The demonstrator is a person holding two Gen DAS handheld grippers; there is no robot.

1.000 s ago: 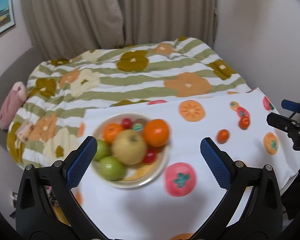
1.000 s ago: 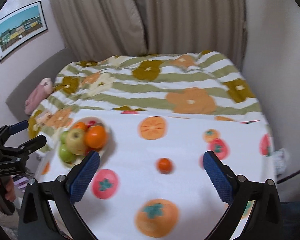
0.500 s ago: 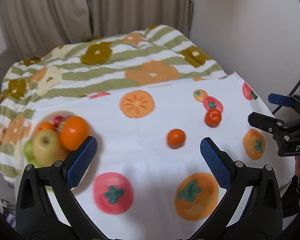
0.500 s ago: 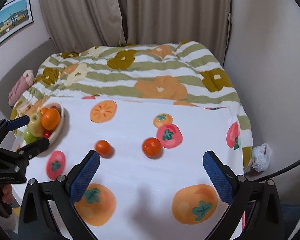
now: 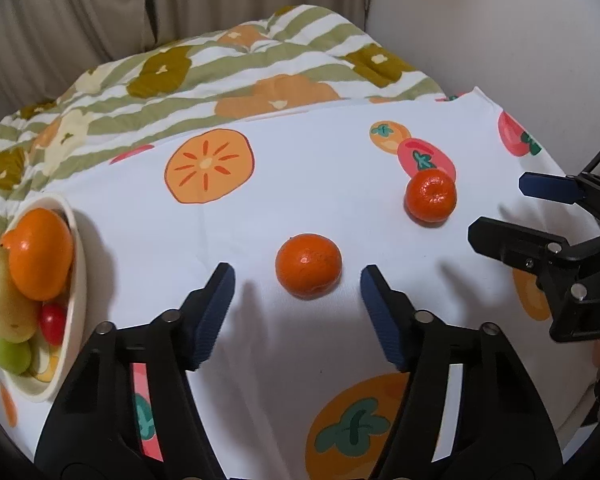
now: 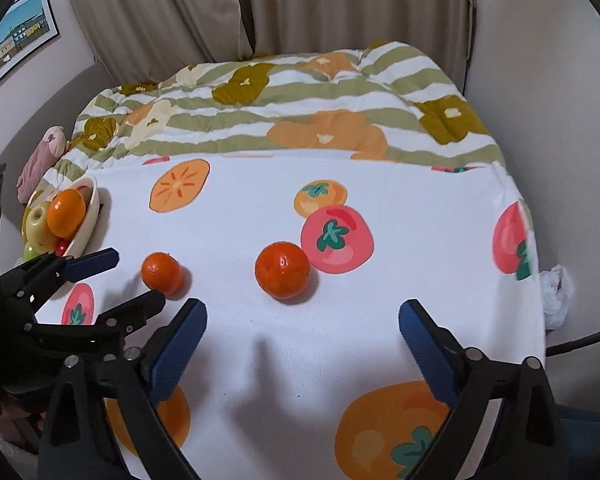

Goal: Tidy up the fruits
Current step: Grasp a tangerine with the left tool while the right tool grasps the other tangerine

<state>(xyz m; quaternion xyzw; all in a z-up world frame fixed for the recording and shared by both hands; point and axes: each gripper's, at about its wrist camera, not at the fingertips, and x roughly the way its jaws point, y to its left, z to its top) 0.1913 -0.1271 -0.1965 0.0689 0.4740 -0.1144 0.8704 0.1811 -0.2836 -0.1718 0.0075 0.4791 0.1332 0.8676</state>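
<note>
Two loose mandarins lie on a white fruit-print cloth. The nearer mandarin [image 5: 308, 266] [image 6: 162, 273] sits just ahead of my open left gripper [image 5: 296, 276], between its blue fingertips and not touched. The darker mandarin [image 5: 431, 196] [image 6: 282, 273] lies to its right, ahead of my open right gripper [image 6: 302, 320]. A cream bowl [image 5: 78, 280] [image 6: 90, 216] at the left holds an orange [image 5: 40, 254], a yellow apple [image 5: 0, 292], green apples and small red fruits. The left gripper [image 6: 116, 280] also shows in the right wrist view, the right gripper [image 5: 500, 212] in the left wrist view.
The cloth [image 6: 380, 320] covers the front of a bed with a green-striped flowered quilt [image 6: 300, 100]. Curtains and walls stand behind. A pink soft toy [image 6: 40, 160] lies at the bed's left edge. A crumpled white bag [image 6: 556, 292] lies past the cloth's right edge.
Both grippers have swung right from the bowl and come down closer to the cloth. The left gripper's fingertips now flank the nearer mandarin. Both stay open.
</note>
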